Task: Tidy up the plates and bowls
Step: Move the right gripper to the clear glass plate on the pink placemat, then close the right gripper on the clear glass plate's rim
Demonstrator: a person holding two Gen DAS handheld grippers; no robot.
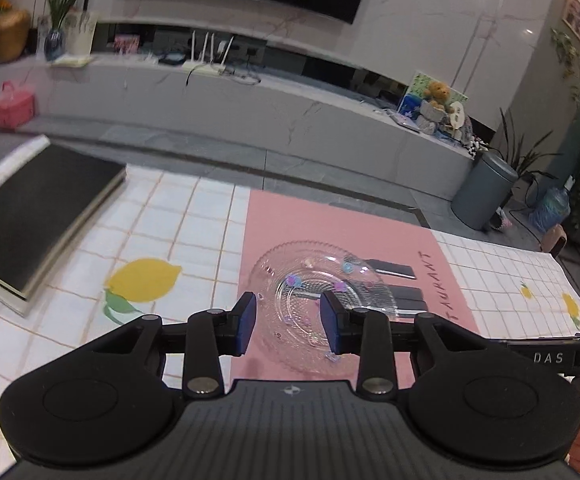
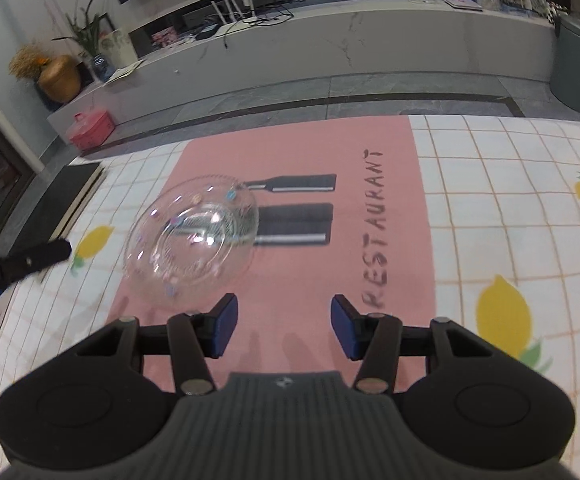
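The clear glass plate point(image 1: 321, 304) looks glossy and beaded, resting on a matt pink placemat point(image 1: 329, 224). Beside the placemat, the tablecloth point(image 1: 194, 216) appears smooth. The tongs' pads point(image 1: 247, 322) look matt blue.

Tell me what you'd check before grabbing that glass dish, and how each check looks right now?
1. Left gripper open: ok.
2. Right gripper open and empty: ok.
3. Glass dish flat on the pink mat: ok.
4. Dish rim between the left gripper's fingers: cannot tell.
5. Dish free of other items: ok.
6. Right gripper away from the dish: ok.
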